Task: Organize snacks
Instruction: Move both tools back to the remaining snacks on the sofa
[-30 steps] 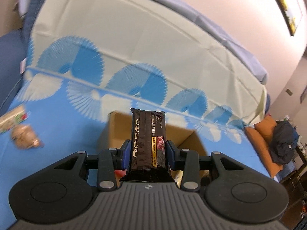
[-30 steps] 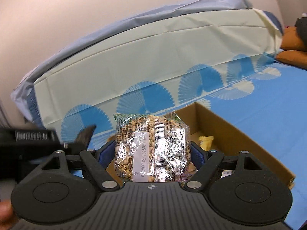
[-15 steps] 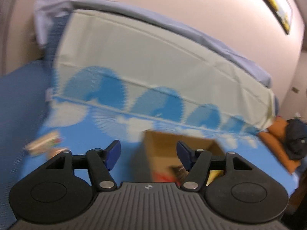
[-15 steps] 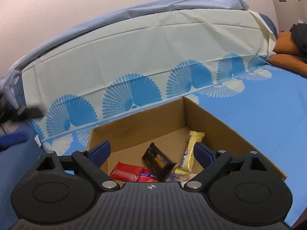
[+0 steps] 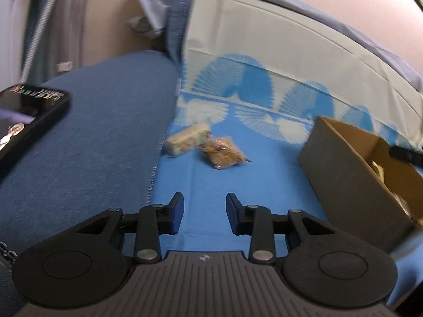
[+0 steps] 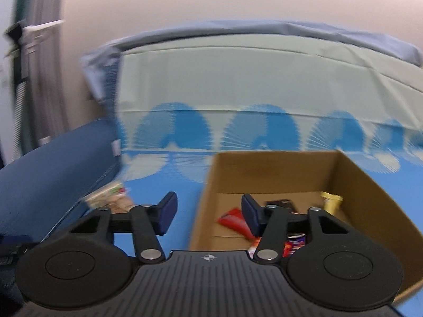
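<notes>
A brown cardboard box stands on the blue sheet with a red packet, a dark bar and a yellow bar inside. The same box sits at the right of the left wrist view. Two clear snack bags lie on the sheet: a pale one and a brownish one. My left gripper hovers in front of them, jaws closing with nothing between them. My right gripper hangs over the box's left wall, jaws closing, nothing in them.
A dark blue cushion borders the sheet on the left, with a black phone at its left edge. A folded pale quilt with blue fan prints rises behind the box. A wall and curtain stand beyond.
Both grippers let go of their packets over the box: the dark bar and the clear cereal bag. Both then swung left, the left gripper further and lower, bringing the two loose bags into view.
</notes>
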Demonstrator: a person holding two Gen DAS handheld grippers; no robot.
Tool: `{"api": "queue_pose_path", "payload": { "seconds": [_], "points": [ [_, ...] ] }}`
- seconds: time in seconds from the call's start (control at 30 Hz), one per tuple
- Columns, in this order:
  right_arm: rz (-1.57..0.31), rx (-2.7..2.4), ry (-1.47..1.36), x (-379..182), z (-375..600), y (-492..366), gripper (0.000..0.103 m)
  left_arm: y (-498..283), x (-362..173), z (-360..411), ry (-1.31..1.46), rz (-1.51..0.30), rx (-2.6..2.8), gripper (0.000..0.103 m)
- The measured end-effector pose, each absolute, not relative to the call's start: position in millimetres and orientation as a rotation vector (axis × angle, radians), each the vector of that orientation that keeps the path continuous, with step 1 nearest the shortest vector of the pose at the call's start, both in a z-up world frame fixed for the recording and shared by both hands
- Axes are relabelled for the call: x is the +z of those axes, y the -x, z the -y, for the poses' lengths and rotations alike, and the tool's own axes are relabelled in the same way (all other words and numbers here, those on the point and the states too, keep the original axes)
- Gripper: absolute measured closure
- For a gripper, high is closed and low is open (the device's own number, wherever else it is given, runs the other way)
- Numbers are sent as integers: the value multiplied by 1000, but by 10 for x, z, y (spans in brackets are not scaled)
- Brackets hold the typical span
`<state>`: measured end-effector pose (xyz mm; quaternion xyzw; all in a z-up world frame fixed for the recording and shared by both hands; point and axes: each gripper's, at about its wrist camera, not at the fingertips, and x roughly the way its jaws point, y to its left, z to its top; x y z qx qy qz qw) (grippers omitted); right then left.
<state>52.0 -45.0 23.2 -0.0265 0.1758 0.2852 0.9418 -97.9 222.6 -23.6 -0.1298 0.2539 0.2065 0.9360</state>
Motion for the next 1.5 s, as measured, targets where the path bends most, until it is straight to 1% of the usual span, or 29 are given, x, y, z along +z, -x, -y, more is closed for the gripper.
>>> {"api": "queue_pose_path", "payload": {
  "seconds": [0.1, 0.2, 0.33, 0.4, 0.53, 0.57, 0.6, 0.73, 0.9, 1.03, 1.1, 1.13, 1.17, 1.23, 1.3, 1.37, 1.4, 1.5],
  "points": [
    [-341, 649, 95, 180, 332, -382, 50, 962, -272, -2220, 252, -535, 405, 64],
    [-345, 714, 136, 151, 196, -266, 50, 978, -269, -2230, 253, -510, 418, 64],
    [-411, 772, 130, 166, 16, -243, 45, 980, -262, -2201, 232, -493, 421, 64],
    [-461, 789, 103, 197, -128, -322, 31, 959, -268, -2196, 227, -486, 424, 64],
    [-551, 811, 45, 197, -542, -606, 18, 941, -269, -2212, 232, -477, 414, 64],
    [-566, 806, 32, 187, -671, -700, 12, 947, -273, -2221, 236, -479, 406, 64],
    [-580, 789, 21, 174, -824, -813, 8, 959, -273, -2236, 245, -476, 399, 64],
    [-650, 747, 12, 33, -1370, -1281, 5, 981, -270, -2259, 257, -468, 382, 64],
    [-786, 748, 75, -306, -2057, -1752, 4, 1005, -283, -2281, 270, -459, 368, 64],
    [-859, 767, 161, -556, -2455, -1870, 4, 1010, -295, -2282, 272, -455, 366, 64],
    [-850, 787, 191, -617, -2558, -1847, 6, 1015, -300, -2286, 275, -452, 364, 64],
    [-841, 800, 209, -638, -2596, -1830, 9, 1017, -301, -2287, 276, -451, 363, 64],
    [-827, 802, 233, -654, -2623, -1809, 23, 1020, -304, -2296, 277, -451, 362, 64],
    [-804, 816, 265, -661, -2637, -1771, 29, 1019, -308, -2301, 277, -451, 363, 64],
    [-769, 830, 291, -616, -2601, -1720, 41, 1017, -310, -2306, 278, -450, 363, 64],
    [-754, 839, 299, -545, -2520, -1667, 57, 1012, -317, -2306, 278, -449, 363, 64],
    [-760, 846, 289, -496, -2444, -1640, 61, 1009, -319, -2304, 278, -450, 364, 64],
    [-753, 856, 282, -348, -2198, -1547, 63, 1009, -322, -2304, 278, -449, 365, 64]
  ]
}}
